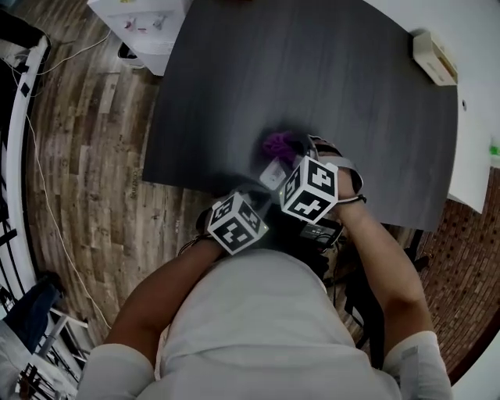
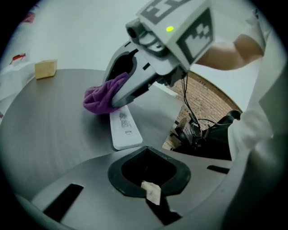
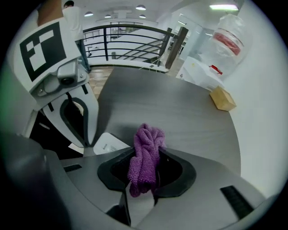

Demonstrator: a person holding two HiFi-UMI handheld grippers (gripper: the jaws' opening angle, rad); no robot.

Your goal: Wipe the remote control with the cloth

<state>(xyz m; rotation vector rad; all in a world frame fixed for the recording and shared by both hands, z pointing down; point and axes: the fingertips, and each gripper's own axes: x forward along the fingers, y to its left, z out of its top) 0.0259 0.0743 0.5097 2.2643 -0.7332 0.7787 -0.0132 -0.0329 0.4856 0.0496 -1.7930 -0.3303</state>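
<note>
A white remote control (image 2: 123,128) lies label-side up on the dark grey table (image 2: 49,121), near the table's front edge (image 1: 273,173). My right gripper (image 3: 144,179) is shut on a bunched purple cloth (image 3: 146,157). In the left gripper view that cloth (image 2: 103,95) rests on the far end of the remote. My left gripper (image 2: 150,191) is shut, and nothing shows between its jaws. Its tips stand just short of the remote's near end (image 3: 108,144); I cannot tell whether they touch it.
A beige box (image 3: 222,99) sits at the table's far side, with a clear plastic bag (image 3: 227,40) beyond it. Cables and dark gear (image 2: 198,130) hang below the table's near edge. A white cabinet (image 1: 144,23) stands off the far left corner.
</note>
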